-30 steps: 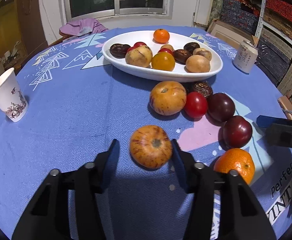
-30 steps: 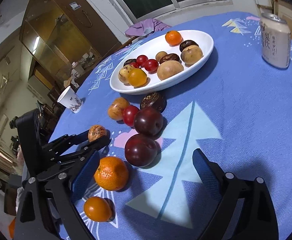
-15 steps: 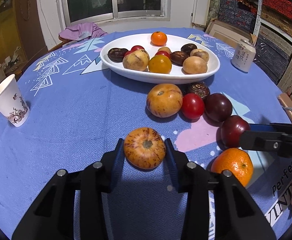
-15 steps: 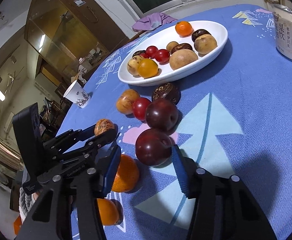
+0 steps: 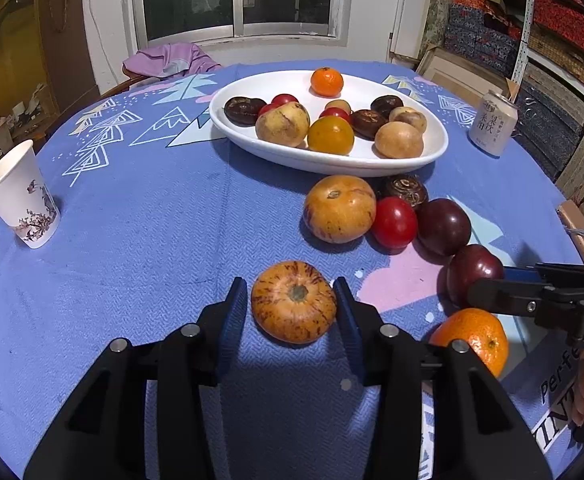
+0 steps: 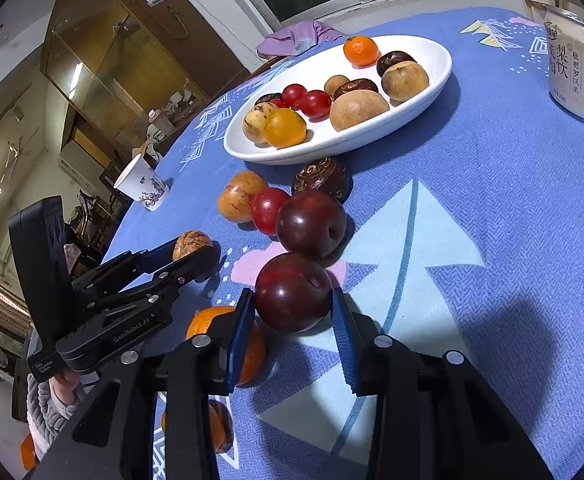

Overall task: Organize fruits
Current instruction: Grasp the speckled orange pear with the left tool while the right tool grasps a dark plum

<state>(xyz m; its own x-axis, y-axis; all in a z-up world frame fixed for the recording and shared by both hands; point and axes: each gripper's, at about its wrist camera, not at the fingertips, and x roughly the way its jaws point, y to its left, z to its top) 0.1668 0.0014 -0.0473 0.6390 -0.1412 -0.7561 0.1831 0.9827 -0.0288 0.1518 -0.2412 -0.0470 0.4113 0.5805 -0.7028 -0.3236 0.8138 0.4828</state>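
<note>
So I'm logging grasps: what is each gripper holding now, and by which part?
Left gripper clamps the striped orange fruit by its sides; right gripper, jaws just closing, grips the dark plum by its sides.

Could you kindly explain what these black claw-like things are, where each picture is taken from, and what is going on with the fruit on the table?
A person holds two hand-held grippers, each with a fisheye camera looking along its two fingers. One picture looks out from the left gripper, the other from the right gripper.

On the blue tablecloth stand a white dish of mixed fruit, loose fruit in front of it, a paper cup and a drink can.

The left gripper's pads sit against a streaked orange fruit. The right gripper's jaws have just been closing around a dark red plum, and its pads now touch it. Both fruits rest on the cloth.
</note>
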